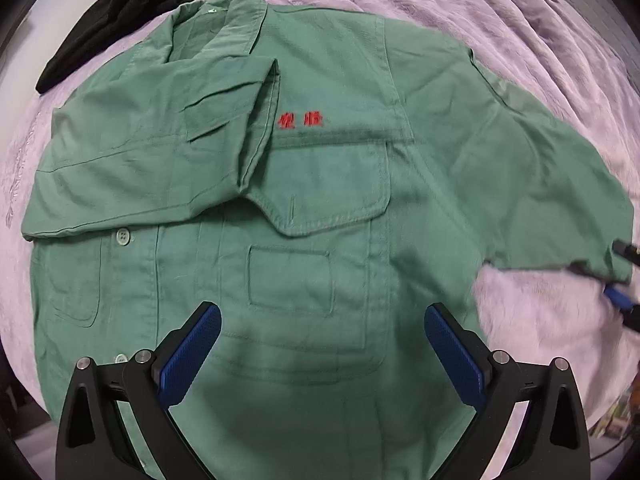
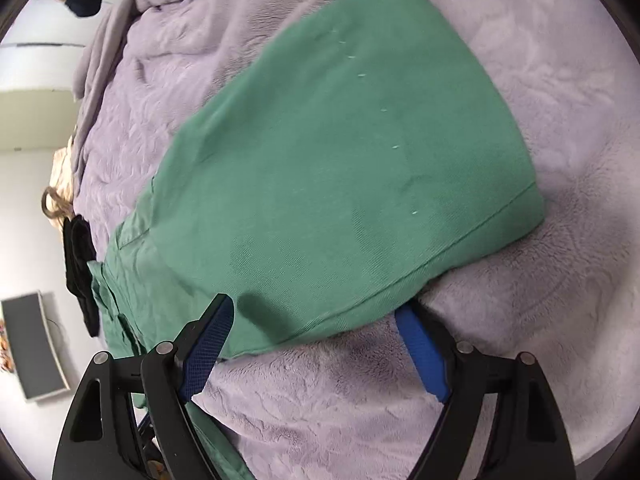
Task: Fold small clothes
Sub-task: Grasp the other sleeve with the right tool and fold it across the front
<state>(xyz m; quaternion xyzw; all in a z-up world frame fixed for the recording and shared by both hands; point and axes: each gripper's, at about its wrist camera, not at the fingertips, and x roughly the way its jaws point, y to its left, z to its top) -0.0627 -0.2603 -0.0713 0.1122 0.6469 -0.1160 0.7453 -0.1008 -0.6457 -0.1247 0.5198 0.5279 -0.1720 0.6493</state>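
Note:
A green button shirt [image 1: 312, 184] with red embroidered characters lies front up on a lilac fleece blanket [image 1: 480, 12]. Its left sleeve [image 1: 152, 152] is folded across the chest. Its right sleeve [image 2: 344, 168] lies spread out to the side. My left gripper [image 1: 322, 344] is open and empty above the lower front of the shirt. My right gripper [image 2: 316, 334] is open at the sleeve's cuff edge: one blue finger [image 2: 208, 344] is over the fabric, the other finger [image 2: 420, 352] slips under the hem. The right gripper's tips also show in the left wrist view [image 1: 620, 276].
A black garment [image 1: 120, 8] lies at the blanket's far left, also in the right wrist view [image 2: 80, 264]. The blanket is bunched at the back [image 2: 120, 40]. A grey flat panel [image 2: 34, 344] lies on the floor beside the bed.

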